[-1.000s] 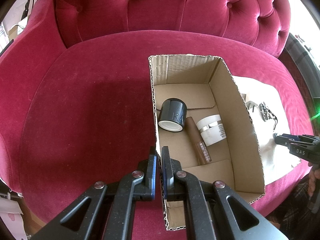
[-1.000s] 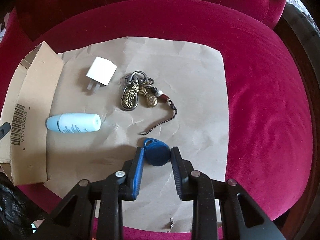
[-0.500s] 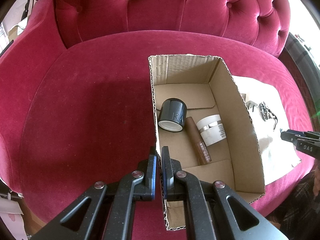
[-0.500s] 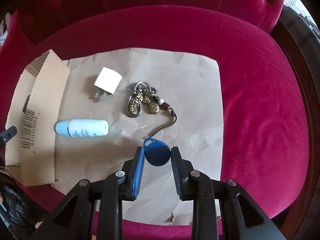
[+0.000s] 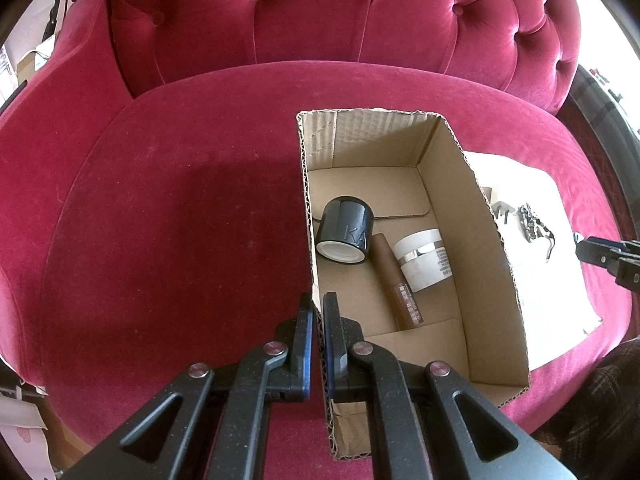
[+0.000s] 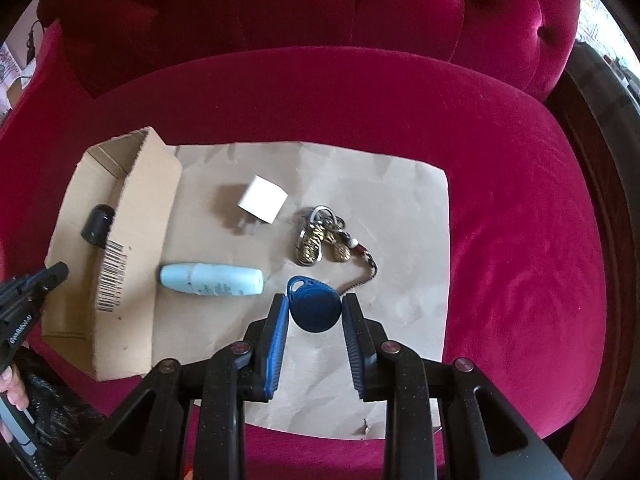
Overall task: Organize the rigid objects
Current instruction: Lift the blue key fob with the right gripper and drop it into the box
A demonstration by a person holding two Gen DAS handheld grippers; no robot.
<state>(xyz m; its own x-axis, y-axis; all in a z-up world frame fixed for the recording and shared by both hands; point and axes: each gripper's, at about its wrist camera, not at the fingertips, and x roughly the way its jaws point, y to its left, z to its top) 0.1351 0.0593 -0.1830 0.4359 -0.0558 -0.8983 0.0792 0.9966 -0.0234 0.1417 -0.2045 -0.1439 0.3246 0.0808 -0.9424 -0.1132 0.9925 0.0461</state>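
Observation:
My left gripper (image 5: 317, 312) is shut on the near left wall of an open cardboard box (image 5: 308, 200) on a red velvet sofa. Inside lie a black jar (image 5: 346, 230), a brown tube (image 5: 396, 280) and a white jar (image 5: 422, 260). My right gripper (image 6: 314, 314) is shut on a blue key fob (image 6: 314, 310) and holds it above the brown paper (image 6: 400, 280). On the paper lie a white charger plug (image 6: 262, 199), a light blue bottle (image 6: 212, 283) and a brass keychain (image 6: 324, 240). The box (image 6: 132, 240) stands at the paper's left edge.
The sofa's tufted backrest (image 5: 320, 20) rises behind the box. The seat (image 5: 180, 220) left of the box is bare velvet. A dark wooden frame (image 6: 600, 200) runs along the sofa's right side.
My right gripper has lifted and drawn back with the blue fob, so more of the paper and box shows. The left gripper and box have not moved.

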